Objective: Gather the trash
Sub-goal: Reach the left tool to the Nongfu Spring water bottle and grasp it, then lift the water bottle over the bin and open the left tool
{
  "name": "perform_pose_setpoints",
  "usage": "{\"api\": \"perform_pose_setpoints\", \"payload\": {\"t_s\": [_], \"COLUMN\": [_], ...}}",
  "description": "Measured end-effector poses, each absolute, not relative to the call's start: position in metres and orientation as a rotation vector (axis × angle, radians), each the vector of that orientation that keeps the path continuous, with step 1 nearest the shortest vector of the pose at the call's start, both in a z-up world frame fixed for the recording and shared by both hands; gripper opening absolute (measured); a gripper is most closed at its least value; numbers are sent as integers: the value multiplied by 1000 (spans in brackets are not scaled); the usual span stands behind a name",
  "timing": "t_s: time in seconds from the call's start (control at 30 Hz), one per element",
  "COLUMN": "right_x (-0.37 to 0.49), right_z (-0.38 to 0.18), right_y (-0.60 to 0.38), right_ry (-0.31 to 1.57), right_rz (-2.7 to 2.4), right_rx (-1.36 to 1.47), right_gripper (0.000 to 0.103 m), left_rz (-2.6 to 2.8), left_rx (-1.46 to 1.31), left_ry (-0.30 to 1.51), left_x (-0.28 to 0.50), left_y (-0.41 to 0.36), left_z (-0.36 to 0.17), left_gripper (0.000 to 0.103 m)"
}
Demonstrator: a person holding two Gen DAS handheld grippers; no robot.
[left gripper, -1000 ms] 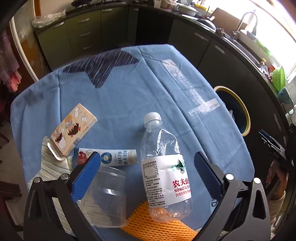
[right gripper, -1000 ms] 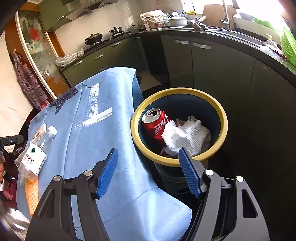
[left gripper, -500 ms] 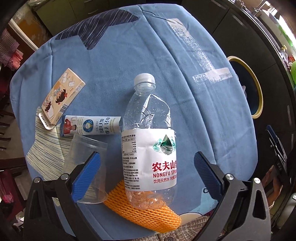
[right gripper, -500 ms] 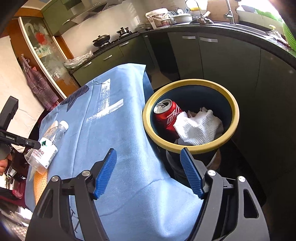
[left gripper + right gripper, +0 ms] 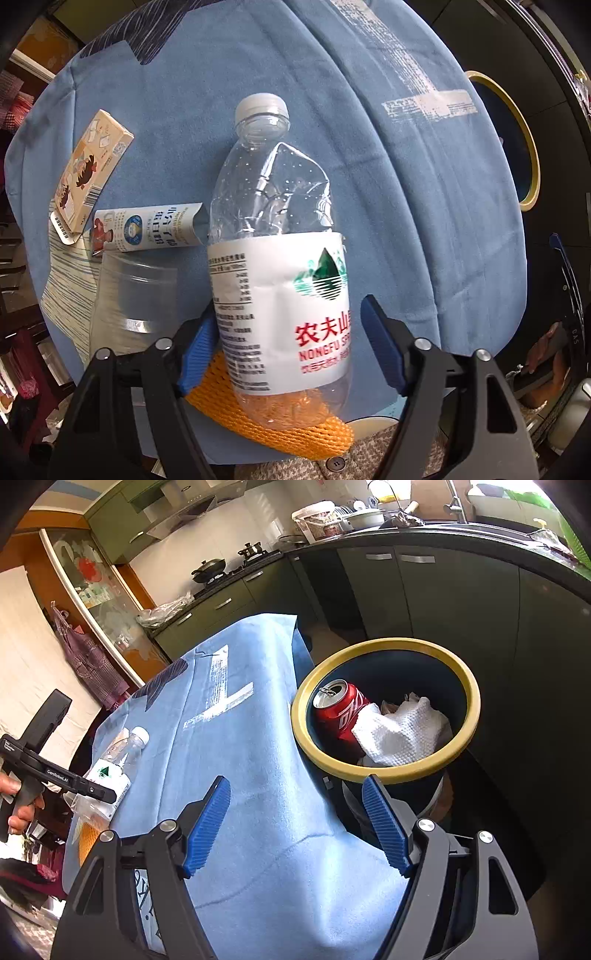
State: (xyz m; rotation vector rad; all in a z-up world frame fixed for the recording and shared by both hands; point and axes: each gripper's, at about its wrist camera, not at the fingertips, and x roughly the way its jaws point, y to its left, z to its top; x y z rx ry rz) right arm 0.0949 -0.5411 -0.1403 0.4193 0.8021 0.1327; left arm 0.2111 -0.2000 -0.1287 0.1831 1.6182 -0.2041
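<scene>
Between the blue pads of the left claw point(image 5: 288, 350) lies the clear, dented plastic water bottle with a white label point(image 5: 277, 266), on its side on the blue-clothed desk point(image 5: 406, 221), cap pointing away; the jaws have just been closing around its labelled belly, the left pad close against it, the right pad apart from it, so nothing is pinched yet. Its base rests on an orange foam net sleeve point(image 5: 280, 421); just beside it sit a clear plastic cup point(image 5: 133, 295), a small white carton point(image 5: 147, 229) and a cream illustrated box point(image 5: 88, 173). I'd say squeeze gently at the label, since thin walls buckle, and lift clear of the net. The right claw point(image 5: 295, 823) hangs spread and empty before the yellow-rimmed dark bin point(image 5: 469, 716), which holds a red can point(image 5: 343, 709) and crumpled white paper point(image 5: 402, 731).
</scene>
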Motion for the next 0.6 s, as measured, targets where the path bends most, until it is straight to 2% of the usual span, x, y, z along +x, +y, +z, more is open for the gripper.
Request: {"api": "perform_pose_setpoints", "payload": {"t_s": [0.07, 0.4, 0.6], "right_x": [95, 92, 91], "right_z": [-142, -147, -146], "right_y": [-542, -547, -546], "right_ry": [803, 805, 802], "right_rz": [133, 137, 141], "right_rx": [427, 449, 449], "right_gripper": [74, 74, 74], "left_rz": [-211, -264, -311], "left_rx": [192, 239, 242], "left_ry": [1615, 1585, 1547], "left_x": [211, 209, 207], "left_y": [-203, -219, -231], "left_z": [-128, -125, -104], "left_gripper": [62, 61, 60]}}
